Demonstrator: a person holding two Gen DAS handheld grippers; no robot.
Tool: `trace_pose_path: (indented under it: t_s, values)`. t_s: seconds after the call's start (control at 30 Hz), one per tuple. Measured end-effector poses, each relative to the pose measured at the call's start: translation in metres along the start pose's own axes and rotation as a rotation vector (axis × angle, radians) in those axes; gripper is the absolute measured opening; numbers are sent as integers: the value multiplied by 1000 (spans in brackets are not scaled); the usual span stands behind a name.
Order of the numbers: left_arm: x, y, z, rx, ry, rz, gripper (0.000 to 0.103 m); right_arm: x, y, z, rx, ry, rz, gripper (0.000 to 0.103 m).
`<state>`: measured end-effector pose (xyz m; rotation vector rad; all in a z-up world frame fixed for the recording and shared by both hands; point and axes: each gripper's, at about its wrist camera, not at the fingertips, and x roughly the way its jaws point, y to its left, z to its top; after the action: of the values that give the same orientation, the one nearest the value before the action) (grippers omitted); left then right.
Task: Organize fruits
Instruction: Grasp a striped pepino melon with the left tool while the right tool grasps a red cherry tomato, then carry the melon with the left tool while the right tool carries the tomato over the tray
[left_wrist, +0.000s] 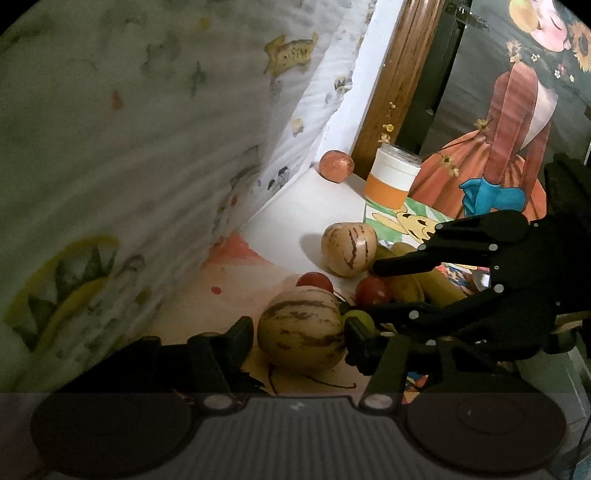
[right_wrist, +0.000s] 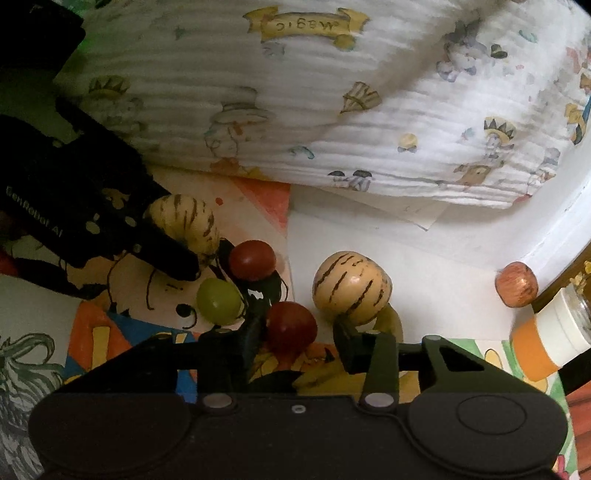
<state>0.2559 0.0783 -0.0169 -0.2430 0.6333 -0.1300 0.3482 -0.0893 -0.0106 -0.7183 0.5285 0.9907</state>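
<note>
The fruits lie close together on a picture mat (right_wrist: 92, 332) and a white table (left_wrist: 295, 218). There are 2 pale yellow melons with dark brown stripes, 2 small round red fruits, 1 small green fruit (right_wrist: 219, 301) and some yellow bananas (left_wrist: 424, 284).

The near melon (left_wrist: 301, 347) sits right between the 2 fingers of the left tongs (left_wrist: 299, 328). The fingers stand close on both sides of it. I cannot tell if they squeeze it or only sit beside it.

The right tongs (right_wrist: 299, 336) are open around the red fruit (right_wrist: 291, 326). The red fruit touches the finger on the left of the right wrist view. There is a small gap to the other finger.

The far melon (right_wrist: 352, 288) stands on the white table, just behind that other finger. The other red fruit (right_wrist: 252, 259) lies between the 2 melons, and the green fruit is just beside it. The bananas lie under the right tongs. The 2 tongs are very close to each other, so the fruits are crowded in between them.

A big white cloth (right_wrist: 332, 110) with little cartoon pictures rises behind the fruits like a wall. In the far corner sits an orange ball-shaped thing (right_wrist: 516, 283). Beside it stands a jar (left_wrist: 391, 177) with an orange and white band.
</note>
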Motion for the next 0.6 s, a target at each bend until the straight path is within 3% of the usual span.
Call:
trace_pose_path:
  t_s: [0.1, 0.6]
  values:
    - [0, 0, 0, -6, -2, -10, 55, 1, -2, 1, 29, -2, 20, 34]
    - [-8, -4, 4, -32, 13, -15, 54, -18, 6, -5, 127, -42, -38, 34]
